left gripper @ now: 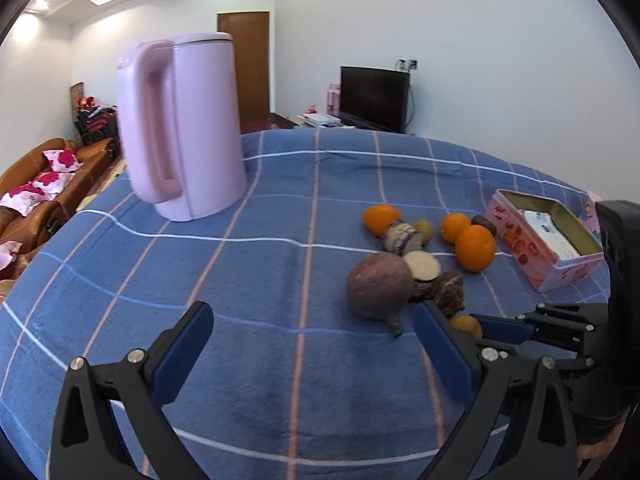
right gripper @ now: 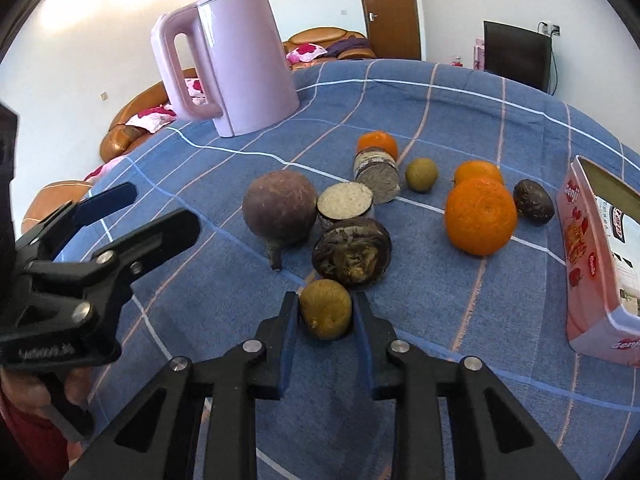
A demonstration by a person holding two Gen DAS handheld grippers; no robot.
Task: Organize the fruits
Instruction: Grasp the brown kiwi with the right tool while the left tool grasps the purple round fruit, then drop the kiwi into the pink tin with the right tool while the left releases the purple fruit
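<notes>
My right gripper [right gripper: 326, 312] is shut on a small brownish-yellow fruit [right gripper: 326, 309] resting on the blue checked cloth; the same fruit [left gripper: 466, 325] shows in the left wrist view. My left gripper [left gripper: 312, 320] is open and empty, low over the cloth just left of a round purple-brown root [left gripper: 379, 289], also in the right wrist view [right gripper: 280, 208]. Behind lie cut yam pieces [right gripper: 346, 200], a dark wrinkled lump [right gripper: 352, 254], three oranges [right gripper: 480, 216], a second small yellow-green fruit [right gripper: 421, 175] and a dark passion fruit [right gripper: 533, 202].
A tall pink kettle [left gripper: 188, 128] stands at the far left of the table. An open pink tin box [left gripper: 548, 240] with a packet inside sits at the right, also in the right wrist view [right gripper: 600, 264]. Sofas, a door and a TV lie beyond the table.
</notes>
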